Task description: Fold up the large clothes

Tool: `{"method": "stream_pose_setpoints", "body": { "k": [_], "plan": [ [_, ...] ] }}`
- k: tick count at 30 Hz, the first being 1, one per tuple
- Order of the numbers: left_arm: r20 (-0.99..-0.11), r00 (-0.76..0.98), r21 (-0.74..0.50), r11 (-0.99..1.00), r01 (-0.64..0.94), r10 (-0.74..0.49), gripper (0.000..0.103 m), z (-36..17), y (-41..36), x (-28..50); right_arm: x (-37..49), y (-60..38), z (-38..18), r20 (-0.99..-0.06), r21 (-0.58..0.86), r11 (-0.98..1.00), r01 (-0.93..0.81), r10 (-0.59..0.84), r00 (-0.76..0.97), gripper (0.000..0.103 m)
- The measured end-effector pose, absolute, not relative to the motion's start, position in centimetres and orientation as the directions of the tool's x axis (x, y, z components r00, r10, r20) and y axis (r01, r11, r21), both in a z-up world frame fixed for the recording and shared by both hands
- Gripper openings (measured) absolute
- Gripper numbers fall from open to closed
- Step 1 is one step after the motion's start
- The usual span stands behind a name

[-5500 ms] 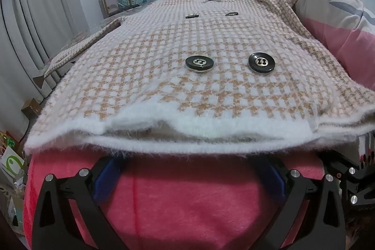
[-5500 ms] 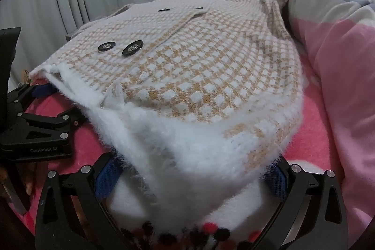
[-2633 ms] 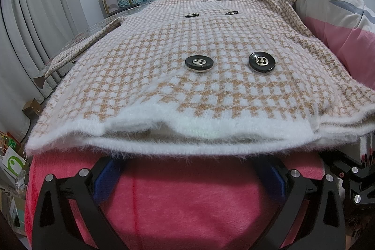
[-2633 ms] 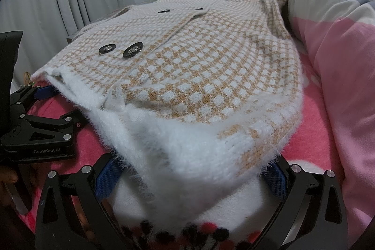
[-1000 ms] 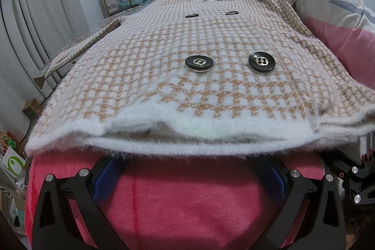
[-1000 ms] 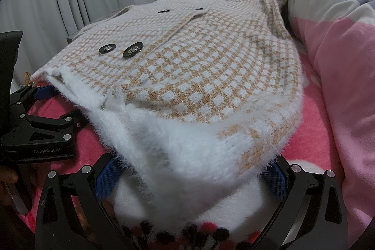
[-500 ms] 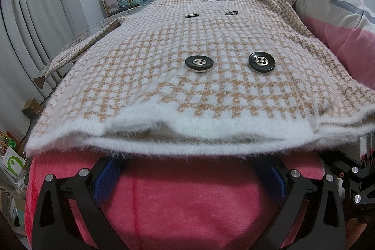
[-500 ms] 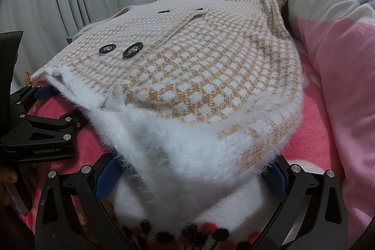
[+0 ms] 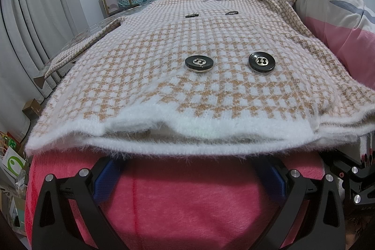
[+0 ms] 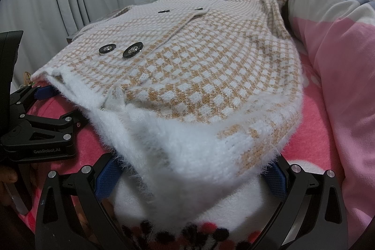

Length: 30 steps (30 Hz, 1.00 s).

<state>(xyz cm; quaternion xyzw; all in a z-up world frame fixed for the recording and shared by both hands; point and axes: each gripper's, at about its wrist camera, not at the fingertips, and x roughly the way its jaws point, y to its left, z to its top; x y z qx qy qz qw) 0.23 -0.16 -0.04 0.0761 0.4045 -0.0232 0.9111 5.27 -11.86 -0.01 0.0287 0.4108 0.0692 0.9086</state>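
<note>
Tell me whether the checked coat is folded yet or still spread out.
Spread out, not folded. The checked coat lies flat along the bed, front up, its buttons showing, with one sleeve out to the side and the hem unfolded.

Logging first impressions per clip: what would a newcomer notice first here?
A fuzzy tan-and-white checked coat fills both views, spread flat on a pink blanket, with two big black buttons near its white hem. Both hand-held grippers, left and right, sit open at that hem.
</note>
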Motion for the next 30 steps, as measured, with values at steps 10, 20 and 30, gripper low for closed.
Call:
{"method": "stream_pose_setpoints", "body": {
  "k": [10, 20, 30],
  "plan": [
    [-0.741, 0.671, 0.120, 0.987, 0.104, 0.019, 0.099, -0.05, -0.16, 0.24, 5.27, -11.86, -0.01, -0.743, 0.109, 0.989, -0.102, 0.149, 0.653, 0.097],
    [-0.741, 0.672, 0.120, 0.987, 0.104, 0.019, 0.099, -0.02, -0.13, 0.22, 5.27, -11.88, -0.01, -0.743, 0.109, 0.989, -0.102, 0.149, 0.653, 0.097],
    [-0.741, 0.671, 0.120, 0.987, 0.104, 0.019, 0.099, -0.02, -0.13, 0.23, 5.27, -11.90, -0.01, -0.743, 0.109, 0.989, -0.102, 0.150, 0.653, 0.097]
  ]
}}
